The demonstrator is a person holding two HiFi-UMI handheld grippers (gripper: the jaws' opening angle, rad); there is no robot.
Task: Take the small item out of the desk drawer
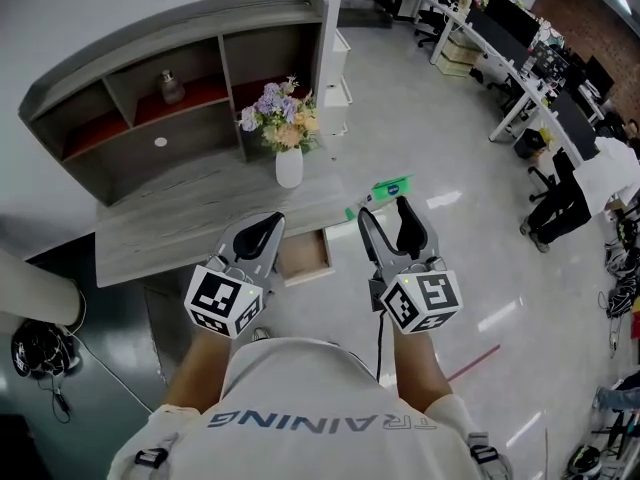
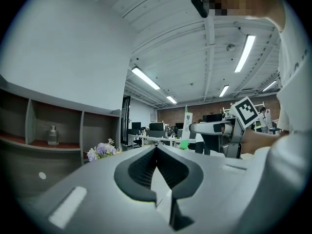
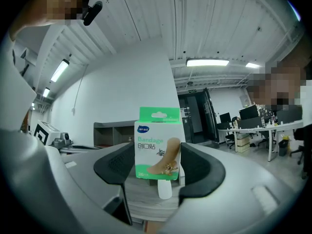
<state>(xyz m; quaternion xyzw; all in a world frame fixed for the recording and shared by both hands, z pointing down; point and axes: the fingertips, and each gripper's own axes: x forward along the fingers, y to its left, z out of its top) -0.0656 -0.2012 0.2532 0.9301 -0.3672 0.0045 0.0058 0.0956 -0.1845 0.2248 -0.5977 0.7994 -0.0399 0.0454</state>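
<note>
The right gripper (image 1: 384, 209) grips the bandage box (image 3: 157, 150) by its sides, long axis pointing out along the jaws, up and right of the open drawer (image 1: 305, 255), while the left gripper (image 1: 266, 230) is clenched empty beside it.

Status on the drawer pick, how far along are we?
Done: the light wooden desk drawer stands open, and the green-and-white bandage box is out of it, held up clear.
In hand: the right claw grips the box by its sides. The left claw is shut and empty.
Left: probably setting the box down and closing the drawer.
</note>
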